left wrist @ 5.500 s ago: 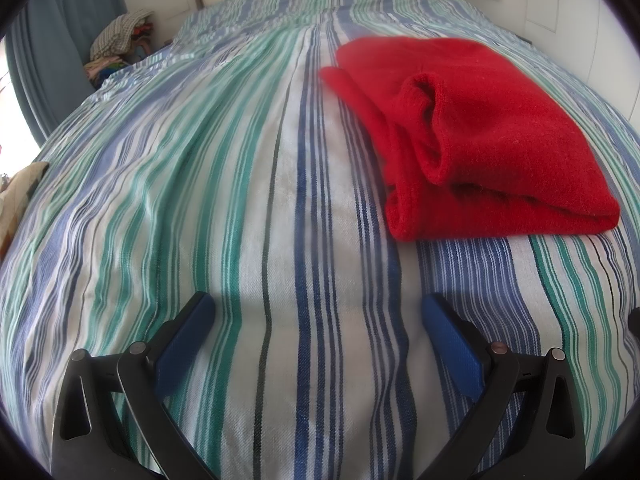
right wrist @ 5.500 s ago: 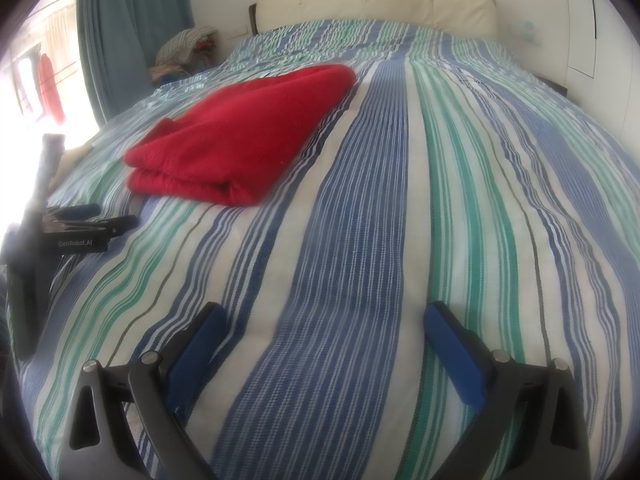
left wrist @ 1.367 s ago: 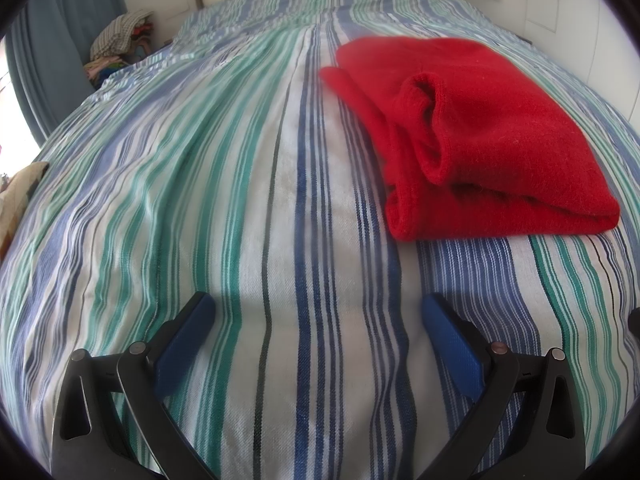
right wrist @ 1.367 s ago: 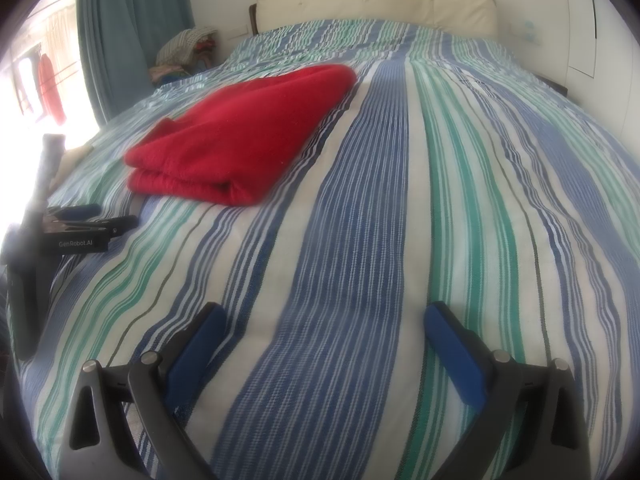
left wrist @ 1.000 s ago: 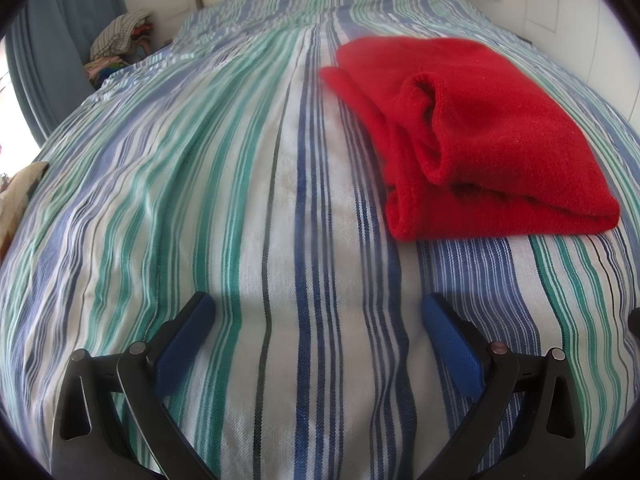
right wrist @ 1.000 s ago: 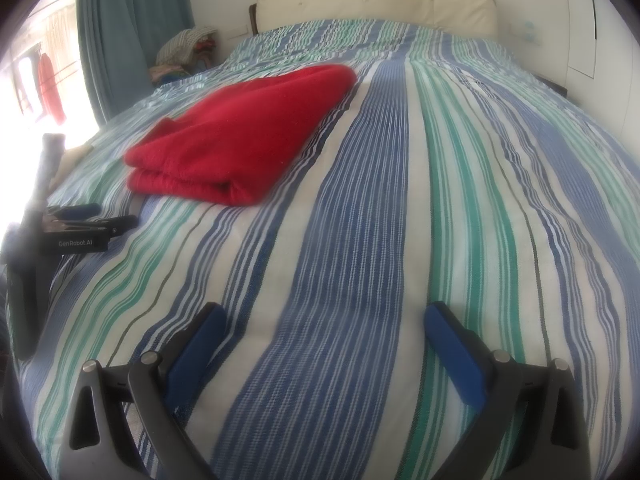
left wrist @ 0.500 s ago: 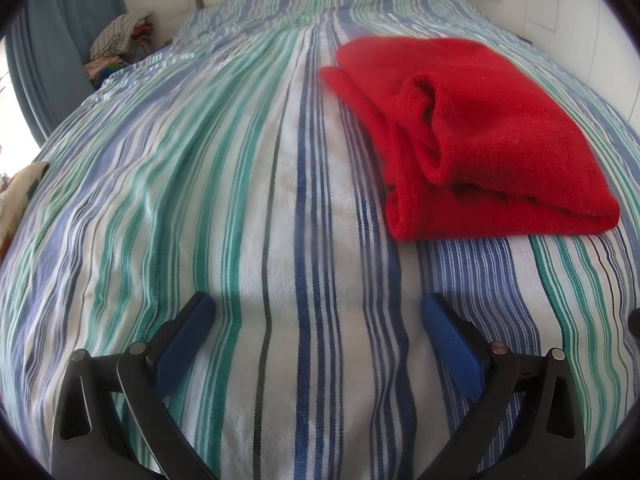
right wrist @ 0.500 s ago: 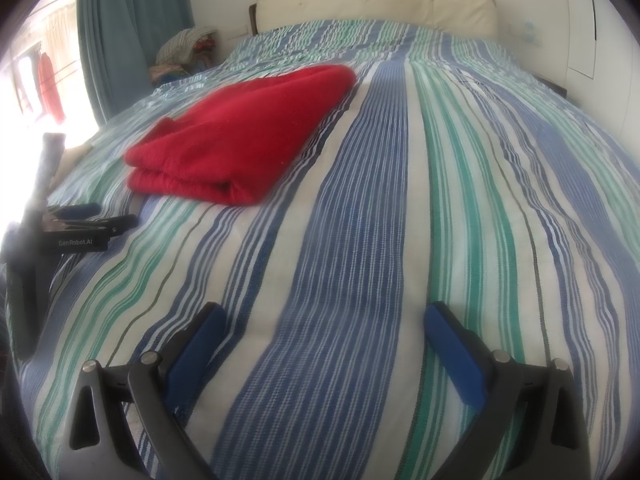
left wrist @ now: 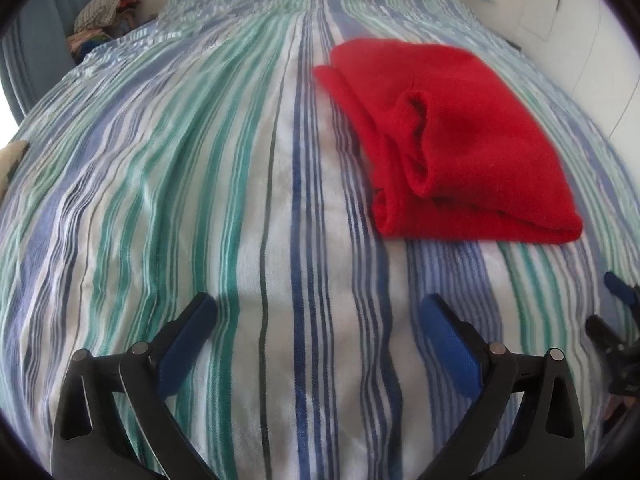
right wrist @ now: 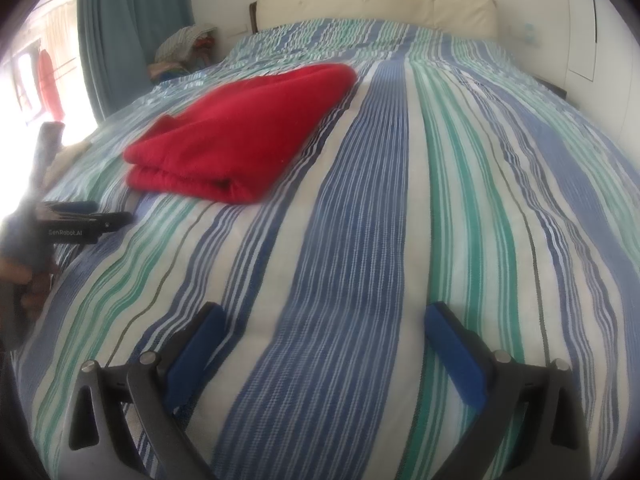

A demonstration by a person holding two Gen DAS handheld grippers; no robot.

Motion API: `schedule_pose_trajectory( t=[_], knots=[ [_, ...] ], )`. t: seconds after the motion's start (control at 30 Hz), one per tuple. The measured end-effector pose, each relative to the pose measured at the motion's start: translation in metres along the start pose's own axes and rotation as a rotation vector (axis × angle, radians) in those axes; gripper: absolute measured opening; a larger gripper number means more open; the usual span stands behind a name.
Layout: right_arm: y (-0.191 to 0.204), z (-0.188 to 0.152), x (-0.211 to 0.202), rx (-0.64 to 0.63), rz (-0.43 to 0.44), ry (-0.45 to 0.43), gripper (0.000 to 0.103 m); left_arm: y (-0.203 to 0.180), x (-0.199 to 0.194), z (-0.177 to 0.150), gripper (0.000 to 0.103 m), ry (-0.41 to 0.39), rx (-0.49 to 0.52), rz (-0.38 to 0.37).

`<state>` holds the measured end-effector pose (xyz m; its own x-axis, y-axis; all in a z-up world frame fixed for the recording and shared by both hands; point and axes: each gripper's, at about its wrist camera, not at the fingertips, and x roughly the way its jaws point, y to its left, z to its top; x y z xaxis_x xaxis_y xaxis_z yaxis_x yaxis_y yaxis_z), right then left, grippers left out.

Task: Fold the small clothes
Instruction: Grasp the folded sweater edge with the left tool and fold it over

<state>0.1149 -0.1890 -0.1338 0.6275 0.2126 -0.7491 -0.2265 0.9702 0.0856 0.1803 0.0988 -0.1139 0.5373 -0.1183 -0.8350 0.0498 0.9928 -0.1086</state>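
- The left hand-held gripper (left wrist: pixel 316 312) hangs with jaws spread wide and empty over the striped bed (left wrist: pixel 160 184).
- The right hand-held gripper (right wrist: pixel 324 320) is likewise spread and empty.
- The folded red garment (left wrist: pixel 452 136) lies farther up the bed, apart from both.

Both wrist views look low along the bed (left wrist: pixel 168 184) toward the headboard (right wrist: pixel 376 12), sharing the red cloth (left wrist: pixel 460 140).

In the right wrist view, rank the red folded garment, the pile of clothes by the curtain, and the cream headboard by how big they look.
1. Red folded garment
2. Cream headboard
3. Pile of clothes

The headboard and pile lie farther from the camera, so this ranks apparent size only.
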Motion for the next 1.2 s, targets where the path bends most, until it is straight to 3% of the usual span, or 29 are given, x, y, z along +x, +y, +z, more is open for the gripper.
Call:
schedule_pose_trajectory(
  t=[0.1,0.23,0.3,0.33,0.4,0.47,0.57,0.63,0.7,0.77,0.8,0.87,0.9,0.93,1.0,1.2],
  knots=[
    [0.001,0.000,0.000,0.002,0.006,0.001,0.101,0.021,-0.035,0.027,0.102,-0.110,-0.144,-0.292],
    [0.003,0.002,0.004,-0.003,0.001,0.027,0.102,0.020,-0.015,0.082,0.102,-0.060,-0.219,-0.448],
    [0.006,0.011,0.002,-0.013,0.012,0.070,0.102,0.010,0.013,0.101,0.102,-0.009,-0.200,-0.396],
    [0.005,0.018,-0.003,-0.001,0.058,0.075,0.102,0.006,0.027,0.108,0.101,0.019,-0.187,-0.358],
    [-0.003,0.042,-0.016,0.062,0.191,0.023,0.102,0.002,0.055,0.117,0.101,0.078,-0.166,-0.293],
    [-0.010,0.075,-0.025,0.116,0.230,-0.056,0.102,0.001,0.074,0.120,0.101,0.120,-0.171,-0.217],
    [-0.028,0.126,-0.004,0.216,0.319,-0.079,0.102,-0.001,0.081,0.120,0.094,0.126,-0.189,-0.209],
    [-0.041,0.152,0.033,0.310,0.373,-0.029,0.102,-0.006,0.080,0.119,0.061,0.130,-0.191,-0.258],
    [-0.054,0.165,0.071,0.431,0.399,0.007,0.102,-0.013,0.085,0.114,0.040,0.163,-0.214,-0.329],
    [-0.056,0.167,0.112,0.540,0.461,0.065,0.101,-0.015,0.085,0.113,0.031,0.145,-0.220,-0.307],
    [-0.054,0.164,0.130,0.571,0.469,0.110,0.096,-0.014,0.085,0.113,0.025,0.130,-0.224,-0.307],
    [-0.040,0.161,0.144,0.503,0.384,0.136,0.067,-0.011,0.078,0.113,0.022,0.105,-0.247,-0.324],
    [-0.032,0.163,0.141,0.444,0.342,0.119,0.042,-0.011,0.071,0.115,0.021,0.083,-0.237,-0.328],
    [-0.025,0.167,0.134,0.410,0.331,0.104,0.035,-0.012,0.063,0.118,0.021,0.055,-0.210,-0.325],
    [-0.015,0.178,0.109,0.349,0.315,0.045,0.027,-0.016,0.045,0.128,0.021,0.013,-0.174,-0.345],
    [0.003,0.231,0.012,0.153,0.296,-0.158,0.025,-0.029,-0.026,0.161,0.021,-0.127,-0.125,-0.463]
  ],
)
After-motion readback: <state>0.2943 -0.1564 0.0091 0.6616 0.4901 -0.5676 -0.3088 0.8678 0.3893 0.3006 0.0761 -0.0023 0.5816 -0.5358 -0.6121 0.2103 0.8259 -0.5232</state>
